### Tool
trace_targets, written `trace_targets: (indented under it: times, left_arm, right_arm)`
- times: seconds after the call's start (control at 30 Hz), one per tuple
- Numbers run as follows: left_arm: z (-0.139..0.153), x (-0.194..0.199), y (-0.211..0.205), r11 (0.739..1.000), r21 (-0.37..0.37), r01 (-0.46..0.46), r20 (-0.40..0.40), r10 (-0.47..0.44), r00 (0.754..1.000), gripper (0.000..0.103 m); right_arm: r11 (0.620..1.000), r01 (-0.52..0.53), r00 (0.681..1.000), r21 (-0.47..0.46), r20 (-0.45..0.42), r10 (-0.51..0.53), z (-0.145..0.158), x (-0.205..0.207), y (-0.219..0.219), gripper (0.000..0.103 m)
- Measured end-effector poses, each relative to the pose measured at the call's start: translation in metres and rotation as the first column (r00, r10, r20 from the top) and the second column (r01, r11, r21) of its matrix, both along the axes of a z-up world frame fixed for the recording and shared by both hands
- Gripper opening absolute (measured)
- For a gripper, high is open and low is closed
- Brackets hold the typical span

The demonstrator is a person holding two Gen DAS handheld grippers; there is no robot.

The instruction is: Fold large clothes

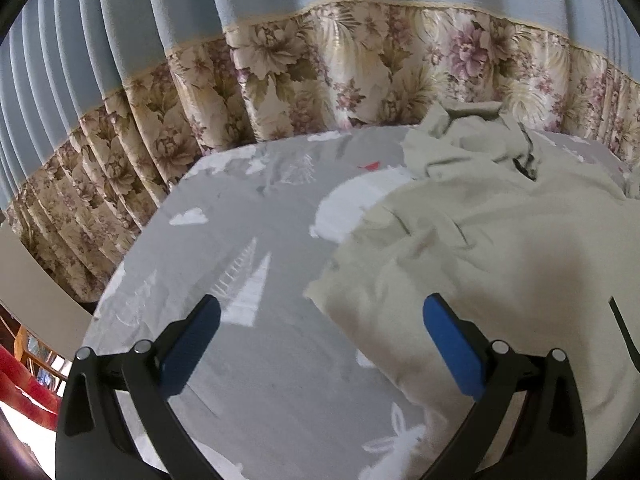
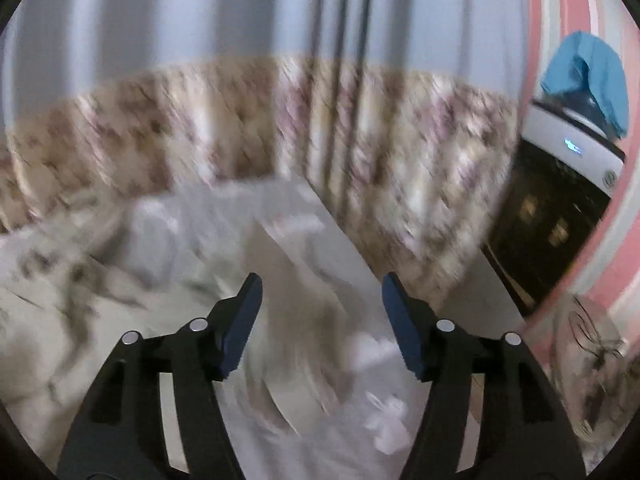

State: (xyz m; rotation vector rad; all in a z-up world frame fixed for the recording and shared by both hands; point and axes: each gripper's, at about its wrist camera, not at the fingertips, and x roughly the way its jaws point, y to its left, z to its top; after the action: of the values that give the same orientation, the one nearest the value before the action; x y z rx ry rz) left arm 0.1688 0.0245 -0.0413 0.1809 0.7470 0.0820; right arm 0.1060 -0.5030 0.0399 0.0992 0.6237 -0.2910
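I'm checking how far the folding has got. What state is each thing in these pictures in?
Cream-coloured cloth garment: crumpled, unfolded, lying on the bed.
Grey bedsheet with white animal print: spread flat.
Left gripper: jaws open, nothing between them.
Right gripper: jaws open, nothing between them, picture blurred.
Blue and floral pleated curtain: hanging closed.
Blue cloth: draped over a white appliance.

A large, pale cream-coloured cloth garment is lying rumpled and unfolded on the grey printed bed sheet, bunching into thick creases toward the far end, where a dark-edged opening is showing among the folds.
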Motion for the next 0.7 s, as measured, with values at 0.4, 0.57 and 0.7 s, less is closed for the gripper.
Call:
trace_targets:
  times: [0.4, 0.57, 0.7]
  left_arm:
    - [0.009, 0.059, 0.016, 0.998, -0.055, 0.043, -0.030, -0.044, 0.999, 0.101]
    - [0.007, 0.092, 0.002, 0.994, -0.072, 0.080, -0.062, -0.085, 0.994, 0.101]
    - [-0.001, 0.117, -0.019, 0.989, -0.065, 0.135, -0.103, -0.141, 0.985, 0.101]
  right_arm:
    - [0.923, -0.345, 0.902, 0.174, -0.212, 0.377, -0.062, 0.153, 0.103, 0.072]
    - [0.914, -0.356, 0.868, 0.194, -0.292, 0.401, -0.093, 0.178, 0.117, 0.072]
    - [0.903, -0.360, 0.835, 0.233, -0.351, 0.423, -0.109, 0.194, 0.121, 0.072]
